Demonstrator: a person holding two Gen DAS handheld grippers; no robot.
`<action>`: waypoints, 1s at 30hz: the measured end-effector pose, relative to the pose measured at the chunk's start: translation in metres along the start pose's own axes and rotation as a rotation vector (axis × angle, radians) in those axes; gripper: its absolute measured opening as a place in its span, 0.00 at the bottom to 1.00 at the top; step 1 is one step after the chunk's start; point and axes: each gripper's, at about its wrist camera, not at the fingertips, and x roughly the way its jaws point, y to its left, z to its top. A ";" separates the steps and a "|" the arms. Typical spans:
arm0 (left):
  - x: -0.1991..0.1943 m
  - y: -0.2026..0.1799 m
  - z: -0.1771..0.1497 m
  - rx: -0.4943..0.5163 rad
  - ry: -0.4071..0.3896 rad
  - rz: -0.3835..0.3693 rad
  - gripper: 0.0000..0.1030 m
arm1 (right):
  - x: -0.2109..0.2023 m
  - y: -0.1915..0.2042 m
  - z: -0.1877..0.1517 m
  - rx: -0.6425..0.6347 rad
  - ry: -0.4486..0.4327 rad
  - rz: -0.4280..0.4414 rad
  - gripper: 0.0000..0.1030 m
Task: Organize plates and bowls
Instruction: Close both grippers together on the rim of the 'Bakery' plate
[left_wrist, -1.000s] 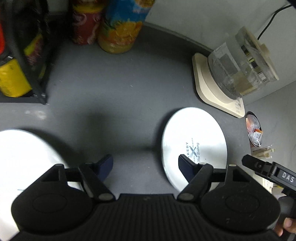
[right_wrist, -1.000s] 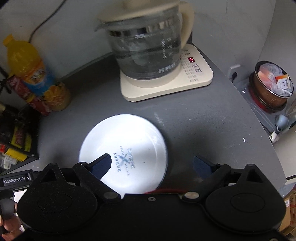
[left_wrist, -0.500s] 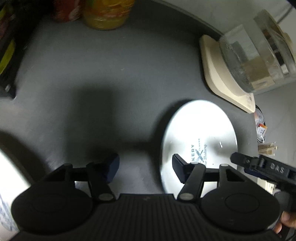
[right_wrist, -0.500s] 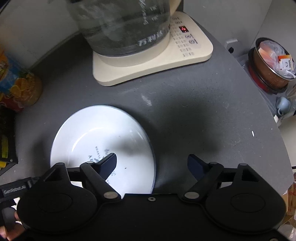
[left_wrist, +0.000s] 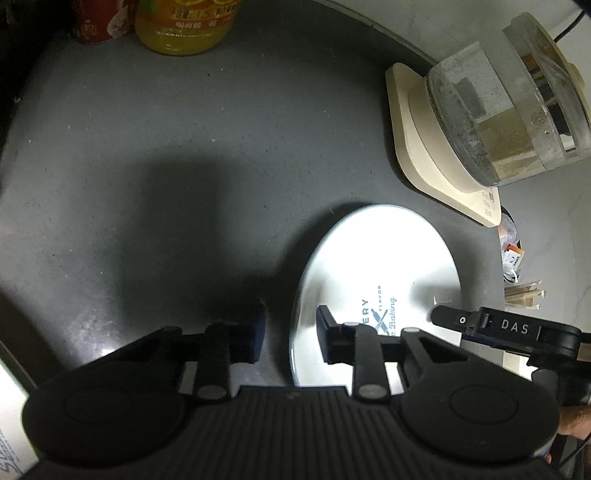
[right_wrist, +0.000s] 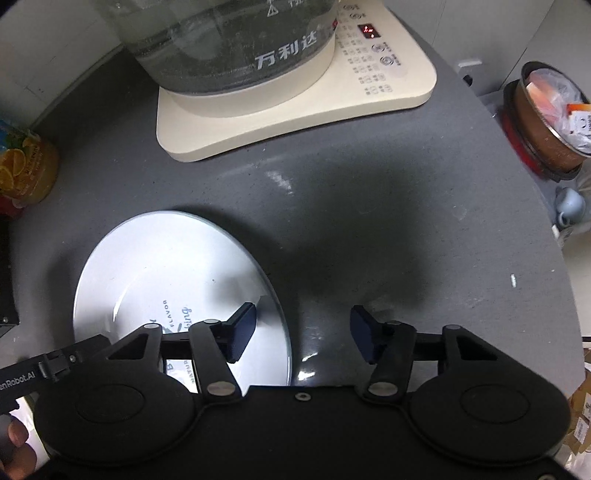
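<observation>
A white plate (left_wrist: 376, 273) with a thin blue rim and blue lettering lies flat on the dark grey counter (left_wrist: 166, 166). My left gripper (left_wrist: 290, 332) straddles the plate's left rim, one finger outside on the counter and one over the plate. Its jaws are closing, with a gap still on both sides of the rim. In the right wrist view the same plate (right_wrist: 173, 266) sits at lower left. My right gripper (right_wrist: 304, 332) straddles its right rim and is also closing, pads not touching it.
A glass kettle (right_wrist: 229, 40) on a cream base (right_wrist: 332, 110) stands just behind the plate. An orange juice bottle (left_wrist: 184, 26) and a red can (left_wrist: 98, 18) stand at the back left. Beyond the counter's curved right edge is a brown pot (right_wrist: 546, 125) of packets.
Both grippers have come down close over the plate and their jaws have narrowed. Each now has a rim of the plate between its fingers. The plate itself has not moved.
</observation>
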 end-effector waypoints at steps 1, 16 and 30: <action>0.001 0.001 0.000 -0.004 0.006 -0.004 0.22 | 0.001 0.000 0.001 0.005 0.004 0.012 0.48; 0.000 0.010 -0.004 -0.057 0.001 -0.049 0.09 | 0.007 0.015 0.001 -0.030 -0.005 0.126 0.20; -0.052 0.043 -0.005 -0.126 -0.135 -0.075 0.09 | -0.012 0.039 0.002 -0.035 -0.077 0.299 0.11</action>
